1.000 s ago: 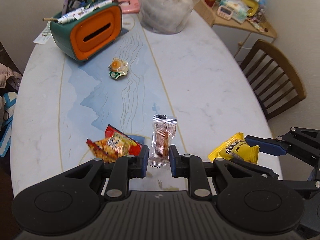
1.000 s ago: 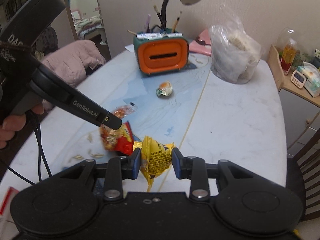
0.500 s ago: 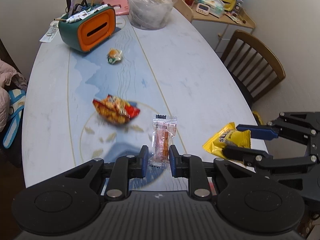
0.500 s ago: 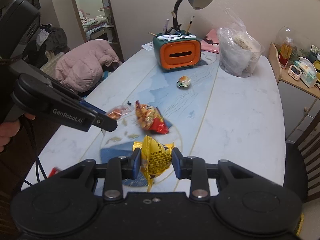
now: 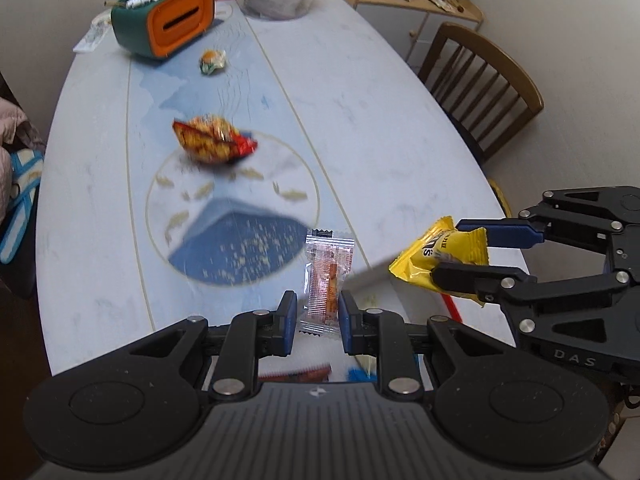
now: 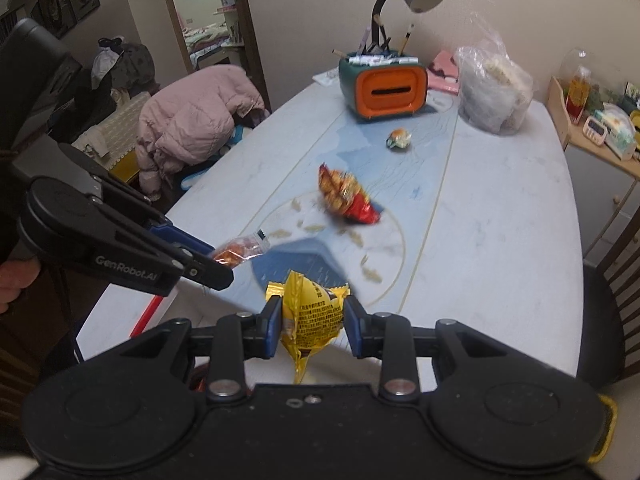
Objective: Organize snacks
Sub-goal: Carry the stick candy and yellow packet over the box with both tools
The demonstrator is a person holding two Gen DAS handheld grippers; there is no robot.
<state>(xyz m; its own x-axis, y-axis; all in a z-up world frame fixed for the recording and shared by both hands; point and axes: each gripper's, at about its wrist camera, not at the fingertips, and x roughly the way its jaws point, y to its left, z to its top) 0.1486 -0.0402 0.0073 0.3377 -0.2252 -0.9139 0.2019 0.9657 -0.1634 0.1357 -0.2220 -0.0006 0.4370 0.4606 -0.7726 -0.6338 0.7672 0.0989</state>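
Two snacks are in carry: left gripper [image 5: 313,316] clamps the clear packet [image 5: 327,280], right gripper [image 6: 312,326] pinches the yellow bag [image 6: 311,314]; next, a drop place is needed.

"GenRobot.AI" stands on the left gripper [image 6: 222,266], "DAS" on the right gripper [image 5: 460,256]

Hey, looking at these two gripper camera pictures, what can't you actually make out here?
- Red and orange snack bag: motion-blurred in both views, print unreadable.
- Red item and blue item below the left gripper: hidden by its body in the left view.
- Yellow packet: text too small in the right view.
- Contents of the clear plastic bag: hazy.
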